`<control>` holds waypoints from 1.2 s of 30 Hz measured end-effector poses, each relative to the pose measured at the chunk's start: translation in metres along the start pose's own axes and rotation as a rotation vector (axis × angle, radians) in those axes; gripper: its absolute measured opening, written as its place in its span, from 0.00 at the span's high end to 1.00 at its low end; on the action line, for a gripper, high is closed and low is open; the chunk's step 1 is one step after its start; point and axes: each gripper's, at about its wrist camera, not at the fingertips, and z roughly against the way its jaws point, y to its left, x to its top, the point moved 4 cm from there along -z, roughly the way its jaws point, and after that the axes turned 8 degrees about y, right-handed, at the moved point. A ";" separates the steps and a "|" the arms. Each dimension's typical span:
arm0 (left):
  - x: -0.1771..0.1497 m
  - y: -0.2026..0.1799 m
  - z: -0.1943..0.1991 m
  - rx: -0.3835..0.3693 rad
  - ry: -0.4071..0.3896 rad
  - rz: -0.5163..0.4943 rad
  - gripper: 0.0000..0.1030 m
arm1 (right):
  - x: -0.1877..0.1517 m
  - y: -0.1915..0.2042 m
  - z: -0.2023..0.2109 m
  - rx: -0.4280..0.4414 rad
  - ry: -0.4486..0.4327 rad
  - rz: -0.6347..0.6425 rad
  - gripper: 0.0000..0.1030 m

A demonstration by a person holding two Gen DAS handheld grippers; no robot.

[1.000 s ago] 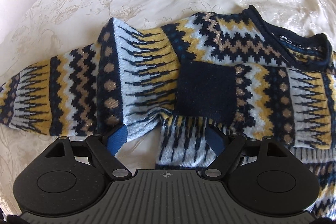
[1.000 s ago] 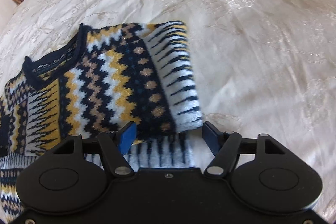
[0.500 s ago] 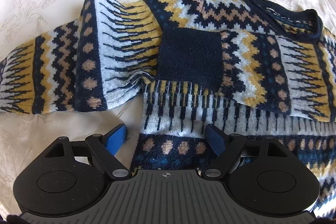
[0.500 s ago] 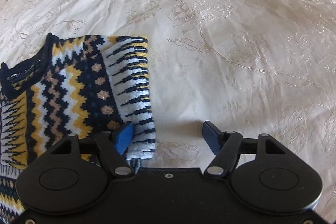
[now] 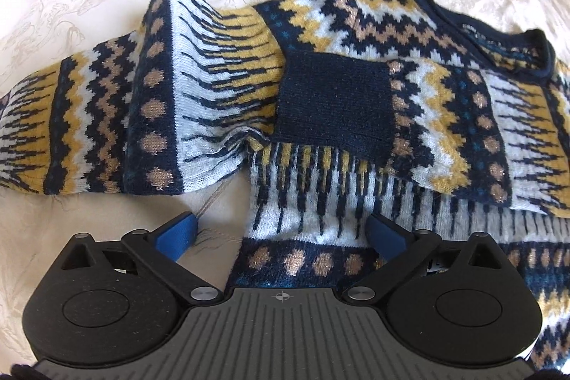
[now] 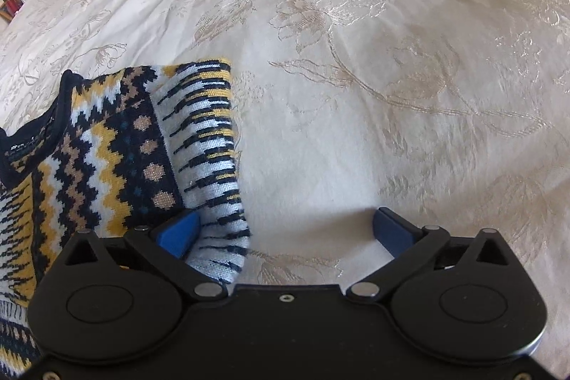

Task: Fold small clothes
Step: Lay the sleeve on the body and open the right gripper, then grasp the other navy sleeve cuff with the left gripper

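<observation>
Both claws have just been opening and now stand wide, gripping nothing. The left claw [image 5: 281, 234] straddles the sweater [image 5: 320, 102] at its lower side edge; the right claw [image 6: 285, 232] has the folded sleeve edge by its inner pad. The sweater lies on the bed [image 6: 392, 59], one sleeve [image 5: 89, 127] unfolded. Best pinch that sleeve's cuff and lay it flat across. The neck label seems too blurred to read.

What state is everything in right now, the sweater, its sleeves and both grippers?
Sweater: flat on the bedspread, partly folded.
Right sleeve: folded across the chest.
Left sleeve: lying out sideways.
Left gripper: just opened, holding nothing.
Right gripper: just opened, holding nothing.
</observation>
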 end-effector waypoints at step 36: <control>-0.023 0.192 0.081 -0.030 -0.119 0.292 0.20 | -0.091 0.112 0.124 0.263 -0.137 0.207 0.01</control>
